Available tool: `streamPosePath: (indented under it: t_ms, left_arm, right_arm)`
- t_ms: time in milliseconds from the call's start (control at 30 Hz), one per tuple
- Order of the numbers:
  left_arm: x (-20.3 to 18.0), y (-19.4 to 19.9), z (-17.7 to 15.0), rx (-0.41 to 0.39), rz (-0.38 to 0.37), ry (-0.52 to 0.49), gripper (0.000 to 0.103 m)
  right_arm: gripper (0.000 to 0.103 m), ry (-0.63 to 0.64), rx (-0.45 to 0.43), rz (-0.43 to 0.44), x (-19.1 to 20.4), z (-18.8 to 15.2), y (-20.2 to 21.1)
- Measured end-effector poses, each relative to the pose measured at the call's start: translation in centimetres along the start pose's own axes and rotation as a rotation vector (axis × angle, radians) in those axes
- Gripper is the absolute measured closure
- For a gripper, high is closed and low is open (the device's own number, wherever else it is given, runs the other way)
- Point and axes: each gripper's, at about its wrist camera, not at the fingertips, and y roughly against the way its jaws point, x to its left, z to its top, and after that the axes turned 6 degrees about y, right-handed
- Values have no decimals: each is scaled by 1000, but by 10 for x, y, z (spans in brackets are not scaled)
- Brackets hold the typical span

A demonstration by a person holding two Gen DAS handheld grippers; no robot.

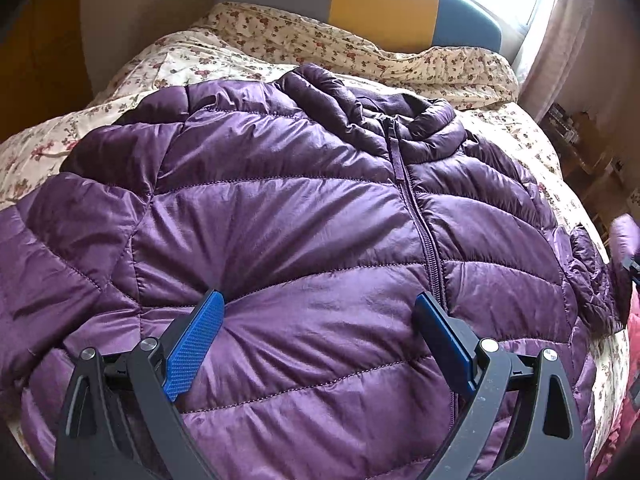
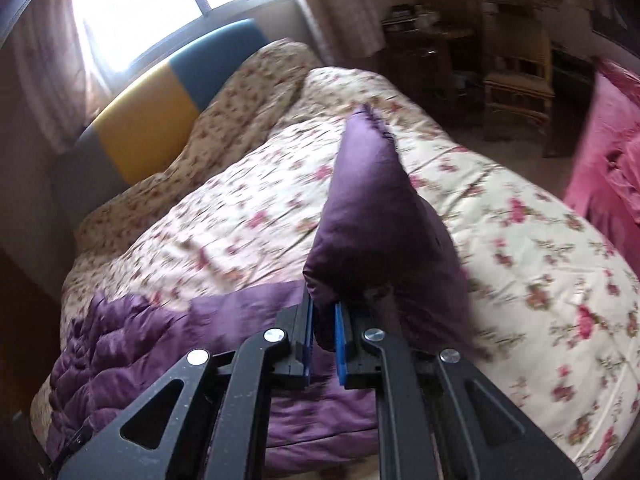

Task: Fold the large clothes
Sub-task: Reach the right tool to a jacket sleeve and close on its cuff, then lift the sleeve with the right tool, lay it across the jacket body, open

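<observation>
Left gripper (image 1: 316, 308) hangs just over the lower front of the purple puffer jacket (image 1: 280, 220), its blue fingers (image 1: 196, 344) spread wide with fabric between them. Zipped and front-up, the jacket lies on the floral quilt (image 1: 168, 60) of the bed, long axis running from the hem near the foot edge to the collar (image 1: 420, 116) pointing at the headboard (image 1: 380, 4). Right gripper (image 2: 322, 324) pinches a sleeve (image 2: 372, 200), raised off the quilt, cuff tip toward the headboard end.
</observation>
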Motion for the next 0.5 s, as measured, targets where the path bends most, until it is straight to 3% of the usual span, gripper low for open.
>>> streamPosePath:
  t_ms: [233, 500]
  left_arm:
    - [2, 1, 0, 1, -9, 6, 8]
    - [2, 1, 1, 4, -10, 6, 8]
  right_arm:
    - [96, 74, 56, 175, 51, -10, -9]
    - [96, 167, 128, 276, 117, -38, -25]
